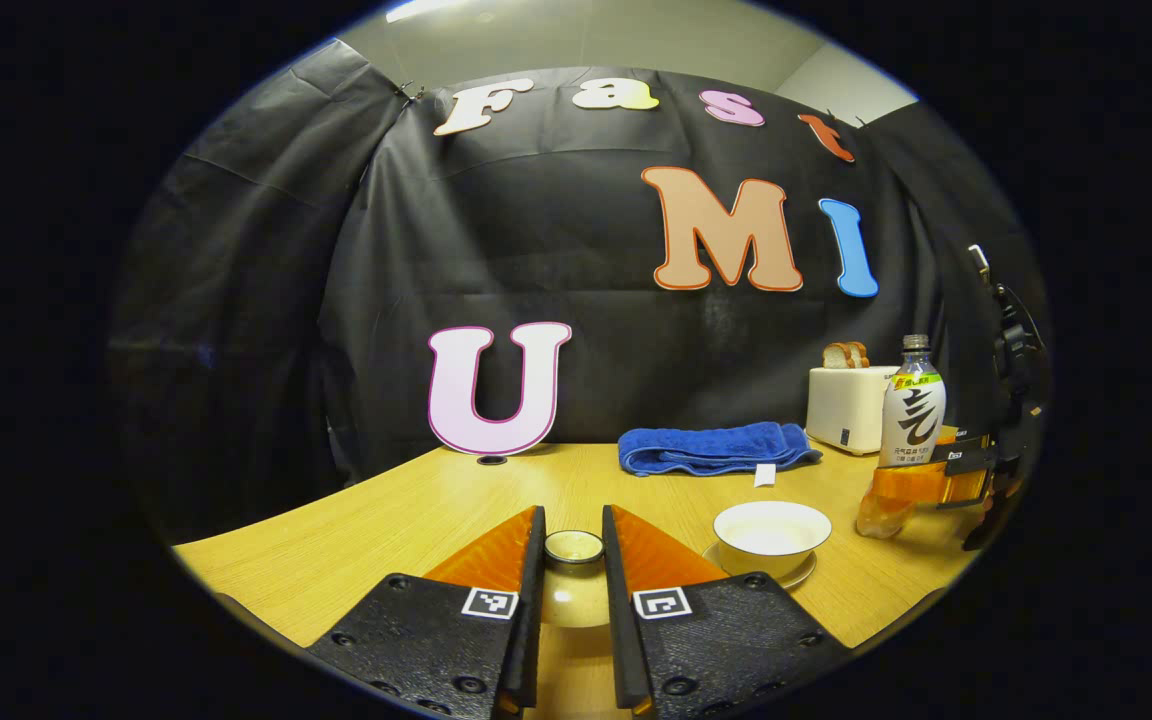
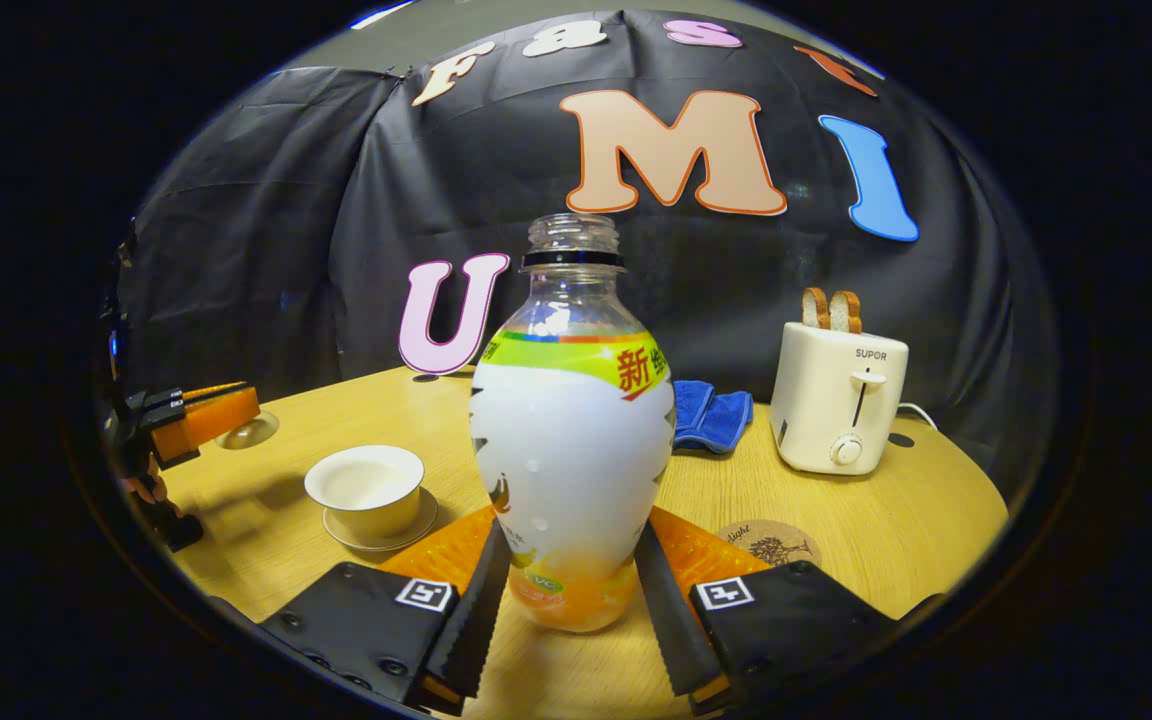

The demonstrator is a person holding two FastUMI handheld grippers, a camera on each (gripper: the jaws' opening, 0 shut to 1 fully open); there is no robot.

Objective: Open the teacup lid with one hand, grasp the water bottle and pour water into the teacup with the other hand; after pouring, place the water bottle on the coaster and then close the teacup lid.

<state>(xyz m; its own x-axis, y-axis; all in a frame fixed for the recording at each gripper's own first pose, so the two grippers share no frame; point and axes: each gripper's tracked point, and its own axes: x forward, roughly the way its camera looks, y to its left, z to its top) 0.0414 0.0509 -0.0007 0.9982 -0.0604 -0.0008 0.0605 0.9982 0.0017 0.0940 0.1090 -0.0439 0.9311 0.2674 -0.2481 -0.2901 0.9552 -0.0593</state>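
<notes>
Your own fingers hide most of the teacup lid (image 1: 574, 575) in the left gripper view, so you see just its knob and a slice of its dome in the gap. The saucer (image 1: 796, 577) peeks out as a thin crescent under the teacup (image 1: 772, 536), its near edge covered by your finger. Over in the right gripper view, the water bottle (image 2: 572, 440) blocks the left half of the blue towel (image 2: 714, 415), and the coaster (image 2: 768, 545) is partly tucked behind the finger; its print is too small to make out. The bottle's base sits low between the fingers, so you can't tell whether it touches the table (image 2: 926, 510).
</notes>
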